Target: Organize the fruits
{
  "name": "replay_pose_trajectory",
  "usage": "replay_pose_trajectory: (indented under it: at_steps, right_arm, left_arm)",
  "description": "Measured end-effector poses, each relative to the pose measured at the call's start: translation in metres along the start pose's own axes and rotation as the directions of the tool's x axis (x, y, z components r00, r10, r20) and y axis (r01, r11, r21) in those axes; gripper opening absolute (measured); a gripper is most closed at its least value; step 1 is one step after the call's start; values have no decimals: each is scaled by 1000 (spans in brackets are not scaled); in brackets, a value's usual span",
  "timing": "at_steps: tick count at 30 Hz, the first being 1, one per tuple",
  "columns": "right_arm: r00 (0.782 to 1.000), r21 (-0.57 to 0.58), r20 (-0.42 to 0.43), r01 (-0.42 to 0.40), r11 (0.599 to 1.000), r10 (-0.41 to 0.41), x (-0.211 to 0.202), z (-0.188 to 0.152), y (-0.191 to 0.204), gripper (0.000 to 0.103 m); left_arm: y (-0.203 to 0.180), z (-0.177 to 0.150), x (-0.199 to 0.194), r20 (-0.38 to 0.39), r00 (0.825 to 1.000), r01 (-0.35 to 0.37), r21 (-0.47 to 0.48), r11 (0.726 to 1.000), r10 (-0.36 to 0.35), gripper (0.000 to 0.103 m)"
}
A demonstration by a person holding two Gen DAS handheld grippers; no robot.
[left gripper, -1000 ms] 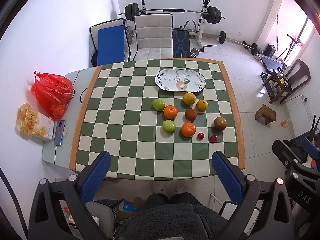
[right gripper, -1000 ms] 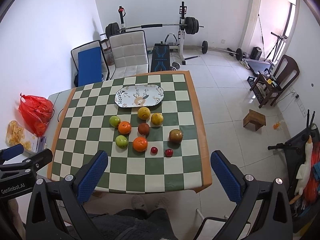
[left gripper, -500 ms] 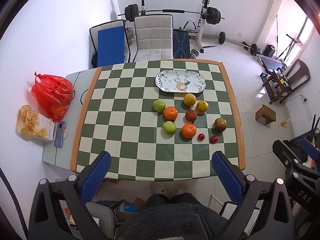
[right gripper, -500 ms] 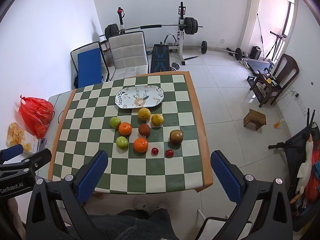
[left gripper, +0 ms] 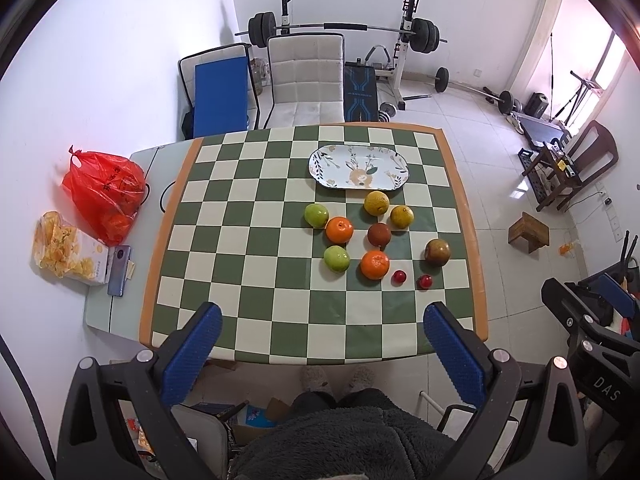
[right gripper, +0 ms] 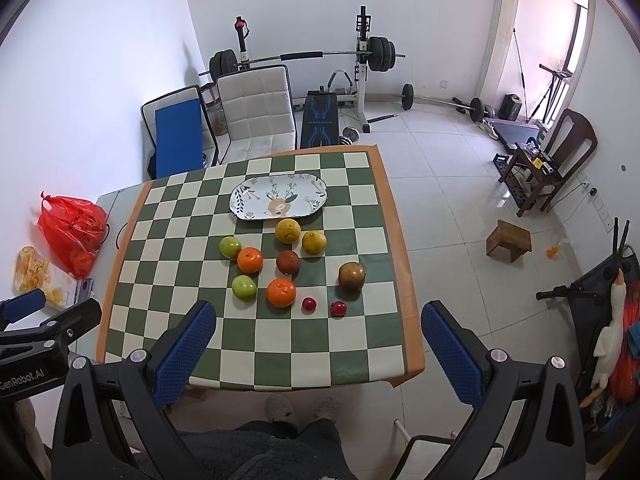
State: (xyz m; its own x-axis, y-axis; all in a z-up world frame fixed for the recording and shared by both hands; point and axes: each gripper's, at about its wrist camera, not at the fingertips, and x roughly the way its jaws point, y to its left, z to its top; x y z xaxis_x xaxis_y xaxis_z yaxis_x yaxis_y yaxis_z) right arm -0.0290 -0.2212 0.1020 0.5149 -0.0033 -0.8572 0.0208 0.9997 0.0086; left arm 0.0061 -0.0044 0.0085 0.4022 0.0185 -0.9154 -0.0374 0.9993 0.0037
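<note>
The fruits lie loose on the checkered table (left gripper: 256, 240), grouped toward its right half, between the floral plate (left gripper: 359, 167) near the far edge and the near edge. Just in front of the plate sit two yellow citrus fruits (left gripper: 376, 203), side by side. Left of them a green apple (left gripper: 316, 215) touches an orange (left gripper: 339, 229), and a dark brown-red fruit (left gripper: 379, 234) lies just right of that orange. Closer to the near edge are a second green apple (left gripper: 336, 258) and a second orange (left gripper: 375, 265), near each other but apart. Two small red fruits (left gripper: 399, 277) follow to the right, and a brownish apple (left gripper: 437, 252) sits nearest the right edge. The plate holds nothing.

The left gripper (left gripper: 322, 346) hangs above the near edge of the table with its blue-padded fingers (left gripper: 192, 354) spread wide, gripping and touching nothing. The right gripper (right gripper: 318, 346) is likewise spread wide over the near edge, its pads (right gripper: 450, 354) clear of every fruit.

On the pale side surface beyond the table's left edge are a red plastic bag (left gripper: 103, 194), a packet of chips (left gripper: 70, 254) and a phone (left gripper: 119, 271). Past the far edge stand a white chair (left gripper: 306, 78) and a blue-seated chair (left gripper: 219, 90), with a barbell rack (left gripper: 344, 30) against the wall.
</note>
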Motion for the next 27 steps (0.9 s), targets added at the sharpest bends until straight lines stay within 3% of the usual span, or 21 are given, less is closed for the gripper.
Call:
replay_pose_trajectory:
  at_steps: [16, 18, 20, 24, 27]
  right_arm:
    - [1000, 20, 1, -19, 1000, 19, -6, 23, 5, 103]
    - [1000, 38, -3, -16, 999, 16, 0, 26, 6, 103]
    - [1000, 71, 9, -17, 997, 16, 13, 23, 3, 103]
    - [999, 142, 41, -34, 989, 28, 51, 16, -11, 103]
    - [999, 196, -12, -30, 980, 33, 99, 14, -18, 103]
  left_arm:
    - [-1, 5, -7, 17, 1000, 1, -6, 1000, -1, 103]
    - [5, 28, -14, 47, 999, -16, -16, 1000, 17, 103]
    - [7, 40, -8, 89, 996, -30, -15, 999, 31, 103]
    - [10, 63, 27, 156, 979, -140, 31, 990, 133, 103]
    - [15, 84, 68, 124, 978, -176, 69, 982, 166, 103]
